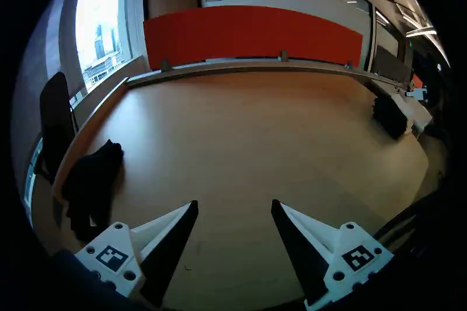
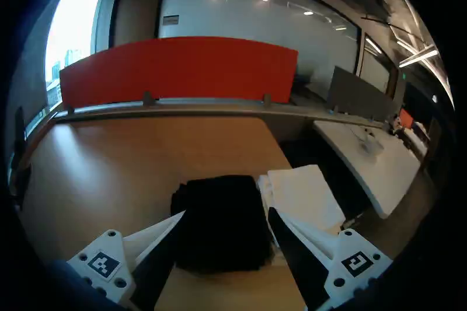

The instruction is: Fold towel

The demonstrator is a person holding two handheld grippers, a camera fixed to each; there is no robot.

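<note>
- Left gripper (image 1: pixel 233 202): fingers spread apart, nothing between them, over bare wooden table (image 1: pixel 251 136).
- Dark cloth heap (image 1: pixel 90 185): crumpled at the table's left edge, well apart from the left gripper.
- Right gripper (image 2: pixel 226 212): fingers apart, flanking the black towel (image 2: pixel 222 220); cannot tell whether they touch it.
- Black towel: folded flat near the table's right edge.
- White folded cloths (image 2: pixel 303 194): just beside the black towel, at the table's right corner.
</note>
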